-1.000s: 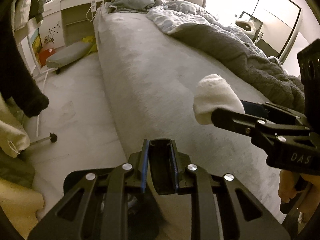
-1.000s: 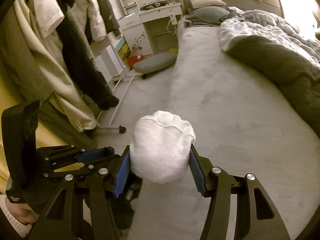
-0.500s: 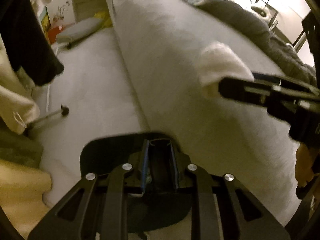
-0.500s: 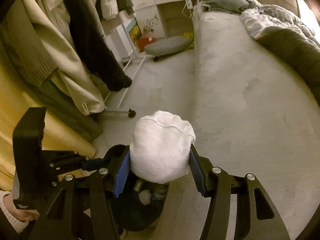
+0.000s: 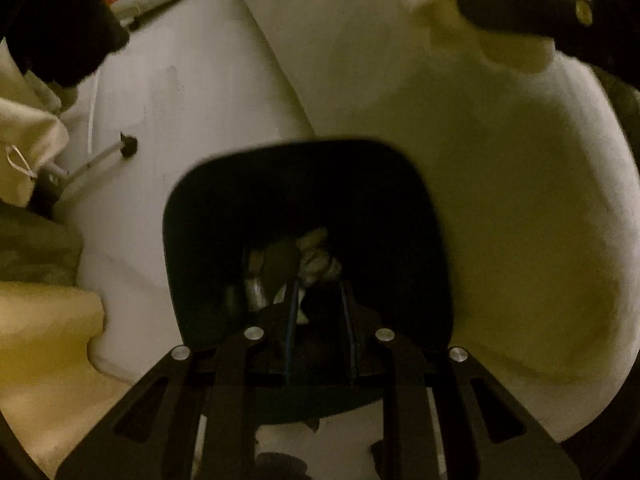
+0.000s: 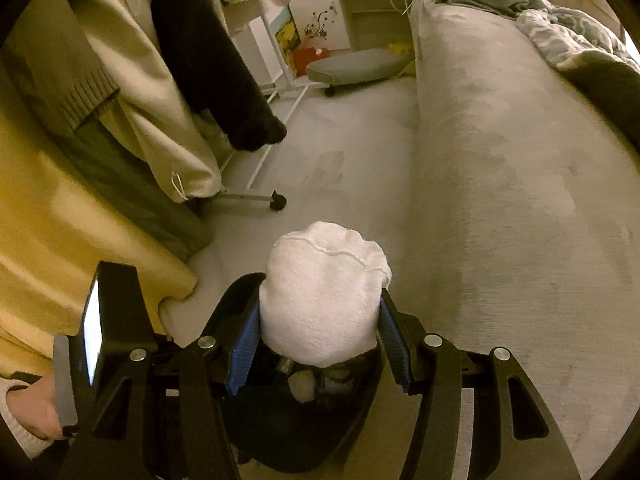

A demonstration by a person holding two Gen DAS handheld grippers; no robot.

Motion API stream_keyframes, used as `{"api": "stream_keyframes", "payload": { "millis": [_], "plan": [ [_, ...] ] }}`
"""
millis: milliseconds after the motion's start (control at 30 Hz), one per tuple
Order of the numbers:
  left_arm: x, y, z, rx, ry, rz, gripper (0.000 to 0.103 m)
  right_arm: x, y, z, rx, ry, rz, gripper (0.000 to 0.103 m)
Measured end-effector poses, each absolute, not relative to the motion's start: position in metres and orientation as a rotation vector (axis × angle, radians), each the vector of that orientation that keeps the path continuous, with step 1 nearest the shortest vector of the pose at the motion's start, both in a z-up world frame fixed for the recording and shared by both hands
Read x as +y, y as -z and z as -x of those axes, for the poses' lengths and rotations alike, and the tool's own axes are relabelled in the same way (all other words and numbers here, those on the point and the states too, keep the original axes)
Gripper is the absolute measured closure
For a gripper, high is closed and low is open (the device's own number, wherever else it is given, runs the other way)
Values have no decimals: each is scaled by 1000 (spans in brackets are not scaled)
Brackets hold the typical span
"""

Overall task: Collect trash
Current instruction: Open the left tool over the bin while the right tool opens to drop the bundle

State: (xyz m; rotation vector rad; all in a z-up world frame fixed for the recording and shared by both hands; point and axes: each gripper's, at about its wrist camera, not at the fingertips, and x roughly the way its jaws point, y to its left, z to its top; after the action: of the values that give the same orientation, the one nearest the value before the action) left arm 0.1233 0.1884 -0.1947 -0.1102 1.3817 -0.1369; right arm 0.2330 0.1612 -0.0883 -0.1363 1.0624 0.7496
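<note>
Hanging clothes [image 6: 160, 80]: far left in the right wrist view; pale, dark and yellow garments on a wheeled rack beside the floor [image 6: 340, 152].
Left gripper [image 5: 320, 316]: fingers drawn close together with only a narrow gap; it seems to clamp the near rim of the bin, but blur and darkness make that contact hard to confirm.
Trash bin [image 5: 224, 184]: dark, open-topped, standing on the floor just beside the bed edge; crumpled bits [image 5: 316, 256] lie at its bottom.
Right gripper [image 6: 318, 336]: clamped on a white cloth wad [image 6: 320, 292], blue pads pressing both its sides.
White cloth wad position: held directly above the bin's mouth [image 6: 240, 292], off the bed and not yet inside; in the left wrist view it shows as a blurred pale lump at upper right [image 5: 512, 48].
Bed [image 6: 520, 200]: grey cover filling the right; rumpled duvet [image 6: 580, 40] at its far end.
</note>
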Motion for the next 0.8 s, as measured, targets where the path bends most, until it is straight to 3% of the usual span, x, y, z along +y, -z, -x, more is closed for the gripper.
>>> {"api": "stream_keyframes", "payload": {
  "millis": [67, 133, 333, 800],
  "plan": [
    [191, 201, -119, 1405, 141, 107, 78, 168, 94, -232, 1076, -755, 145, 46],
    [195, 202, -115, 1405, 134, 102, 58, 174, 98, -230, 1087, -758, 156, 46],
    [212, 194, -113, 1364, 100, 113, 42, 190, 115, -225, 1132, -760, 183, 46],
    [238, 138, -110, 1117, 44, 184, 21, 208, 161, -220, 1261, -753, 249, 46]
  ]
}}
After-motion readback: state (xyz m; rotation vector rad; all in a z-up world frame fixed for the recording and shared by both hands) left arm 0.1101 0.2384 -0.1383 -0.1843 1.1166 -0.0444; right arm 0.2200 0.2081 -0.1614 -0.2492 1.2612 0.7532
